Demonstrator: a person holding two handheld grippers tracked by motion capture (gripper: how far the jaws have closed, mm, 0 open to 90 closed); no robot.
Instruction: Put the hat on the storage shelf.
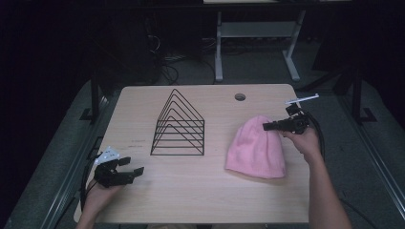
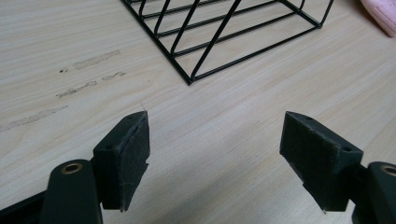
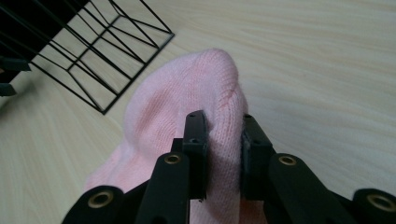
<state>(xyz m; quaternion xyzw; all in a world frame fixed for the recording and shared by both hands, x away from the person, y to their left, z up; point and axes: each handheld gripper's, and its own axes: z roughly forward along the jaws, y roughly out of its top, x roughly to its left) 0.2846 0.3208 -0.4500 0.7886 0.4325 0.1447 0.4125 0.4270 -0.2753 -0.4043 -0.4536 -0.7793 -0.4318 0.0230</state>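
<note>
wooden table (image 1: 191, 191); right gripper (image 3: 224, 135) pinching pink beanie (image 3: 187, 98).

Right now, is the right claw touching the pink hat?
Touching. In the right gripper view, the right claw has both black pads pressed against a fold of the pink hat, pinching the knit between them.

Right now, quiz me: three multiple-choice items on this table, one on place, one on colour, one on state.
1. The wire rack stands where?
A. between the two grippers
B. right of the hat
C. on the floor

2. The knit hat is what colour?
A. blue
B. pink
C. grey

3. The right hand-held gripper is:
A. wide open
B. shut on nothing
C. shut on the hat

Key: 1 A, the rack sits mid-table, left of the hat; 2 B, pink in both views; 3 C, the jaws pinch a fold of knit.
</note>
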